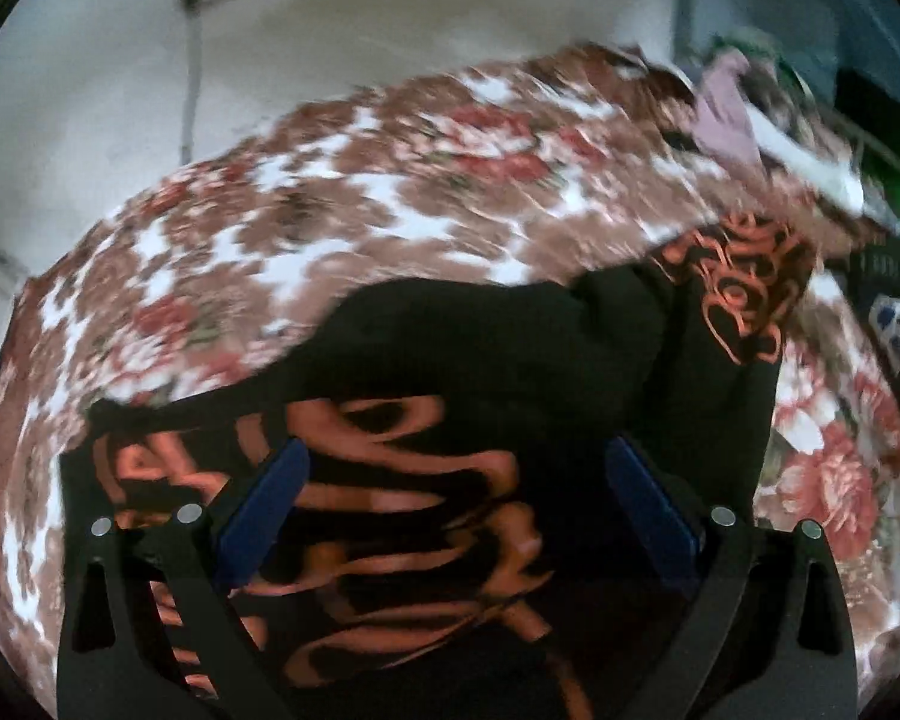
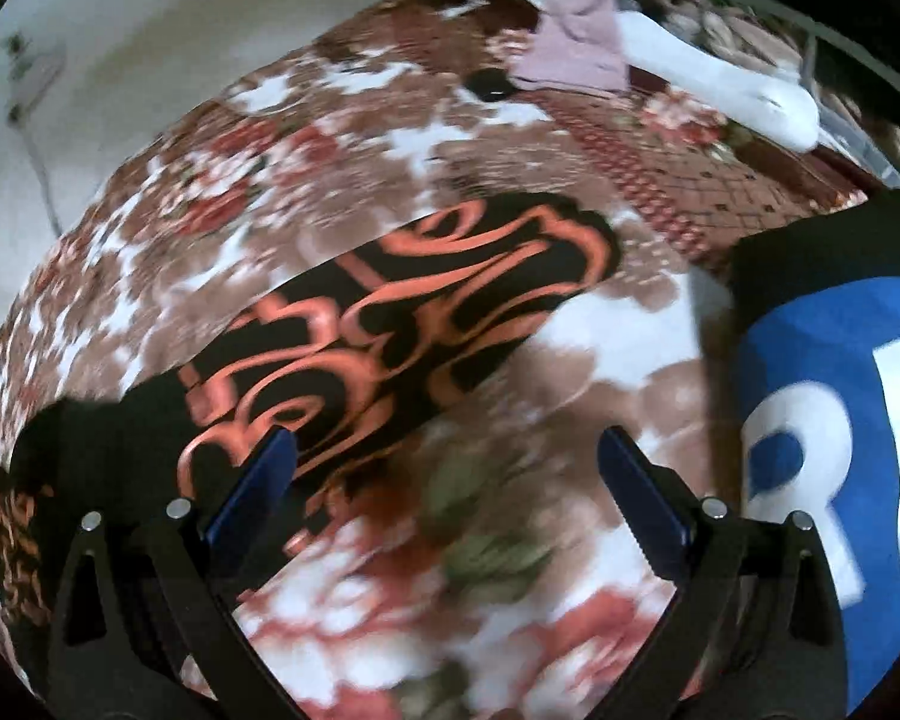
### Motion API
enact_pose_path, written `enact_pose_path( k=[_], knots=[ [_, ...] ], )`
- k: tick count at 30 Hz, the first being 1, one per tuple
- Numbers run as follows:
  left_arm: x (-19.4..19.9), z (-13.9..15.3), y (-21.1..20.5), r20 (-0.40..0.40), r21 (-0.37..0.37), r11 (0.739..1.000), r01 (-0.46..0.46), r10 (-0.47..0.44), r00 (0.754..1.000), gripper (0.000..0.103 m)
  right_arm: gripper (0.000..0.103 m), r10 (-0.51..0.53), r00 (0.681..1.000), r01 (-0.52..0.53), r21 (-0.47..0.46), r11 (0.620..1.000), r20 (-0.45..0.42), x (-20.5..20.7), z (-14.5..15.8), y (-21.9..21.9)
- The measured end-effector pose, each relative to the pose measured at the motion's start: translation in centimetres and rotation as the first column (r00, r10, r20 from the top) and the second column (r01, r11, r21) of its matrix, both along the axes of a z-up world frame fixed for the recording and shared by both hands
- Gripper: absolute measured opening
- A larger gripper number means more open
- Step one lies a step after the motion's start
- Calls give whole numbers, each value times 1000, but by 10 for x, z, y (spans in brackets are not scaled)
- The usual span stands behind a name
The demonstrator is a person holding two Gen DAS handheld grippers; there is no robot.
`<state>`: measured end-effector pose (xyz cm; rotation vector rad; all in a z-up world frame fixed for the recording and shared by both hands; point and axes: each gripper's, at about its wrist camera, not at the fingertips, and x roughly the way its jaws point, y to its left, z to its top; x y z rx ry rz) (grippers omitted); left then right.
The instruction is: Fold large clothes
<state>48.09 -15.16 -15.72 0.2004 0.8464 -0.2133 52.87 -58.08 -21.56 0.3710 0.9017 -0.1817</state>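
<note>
Left wrist view: left gripper spread wide over the black garment, blue-padded fingers apart, nothing pinched between them. Black cloth with orange swirling print filling the gap between the jaws and reaching up the frame. Spread on a floral bedspread of brown, white and red roses. One sleeve or corner of the same printed cloth folded out to the upper right, lying on the bedspread. Beyond it, at the far edge of the bed, a heap of other clothes, pinkish and white, blurred. Pale wall behind. No box, basket or other container to be made out here; everything lying loose on the bed.

Right wrist view: right gripper likewise wide open, fingers apart above the bedspread, holding nothing. Orange-printed black garment stretched in a band across the middle of the frame, its near end just beside the left-hand finger; touching or not, cannot tell through the blur. At the right edge, a person's clothing: blue cloth with large white letters and black above it. At the far end of the bed, the pile of clothes again, pinkish piece beside a white one, and a small dark round object near them, too blurred to identify.
</note>
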Motion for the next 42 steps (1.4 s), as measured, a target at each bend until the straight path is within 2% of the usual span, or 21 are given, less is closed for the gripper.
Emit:
enact_pose_path(
  k=[3,4,6,8,9,11,12,14,18,23,26,28,29,30,31,32,34,37,38,42],
  knots=[
    [6,-19,-27,-15,5,1000,29,-29,999,98,98,-48,999,48,93,994,-11,10,-11,-26],
    [7,-28,-35,-28,12,999,49,-49,998,98,98,-53,999,54,151,987,-11,15,-16,-35],
    [10,-49,-48,-86,31,994,104,-101,991,98,98,-71,997,70,217,974,-5,23,-23,-50],
    [14,-78,-55,-147,81,988,132,-119,982,98,98,-87,996,88,249,965,-15,34,-28,-57],
    [14,-87,-56,-153,105,985,134,-117,981,98,98,-94,995,95,274,957,-17,38,-31,-61],
    [15,-104,-51,-159,108,985,131,-113,981,99,98,-132,991,131,373,919,-24,46,-40,-73],
    [15,-110,-46,-157,76,989,126,-113,981,99,98,-165,986,163,419,893,-30,50,-45,-80],
    [15,-111,-40,-156,43,991,128,-120,980,99,98,-188,981,191,442,876,-51,57,-52,-86],
    [15,-114,-41,-160,33,990,136,-129,979,99,98,-203,977,208,464,861,-60,68,-61,-97],
    [17,-115,-41,-151,31,990,136,-130,980,99,98,-266,962,252,565,786,-60,70,-73,-117],
    [18,-115,-41,-159,30,990,139,-133,978,99,73,-270,961,253,561,789,-54,72,-73,-122],
    [18,-115,-40,-165,26,990,142,-136,977,99,47,-253,965,245,561,791,-64,75,-76,-124],
    [18,-115,-41,-166,26,989,143,-137,977,99,44,-254,964,249,573,781,-72,75,-79,-125],
    [18,-116,-40,-166,24,989,144,-138,976,99,34,-257,963,252,583,773,-74,75,-81,-126],
    [19,-116,-40,-166,23,990,143,-137,977,99,19,-258,963,249,599,761,-73,74,-84,-128],
    [19,-116,-40,-164,23,990,143,-137,977,99,15,-249,966,239,589,772,-65,75,-84,-128],
    [18,-116,-40,-156,21,990,140,-135,979,99,12,-219,974,216,516,829,-57,77,-80,-122],
    [17,-118,-40,-147,21,991,135,-130,980,99,10,-197,980,164,462,871,22,73,-63,-114],
    [17,-118,-40,-145,21,991,132,-127,981,99,10,-180,982,140,429,892,54,71,-52,-108],
    [18,-120,-42,-137,27,992,120,-115,984,99,10,-130,979,66,358,931,158,62,-8,-86]
  ],
)
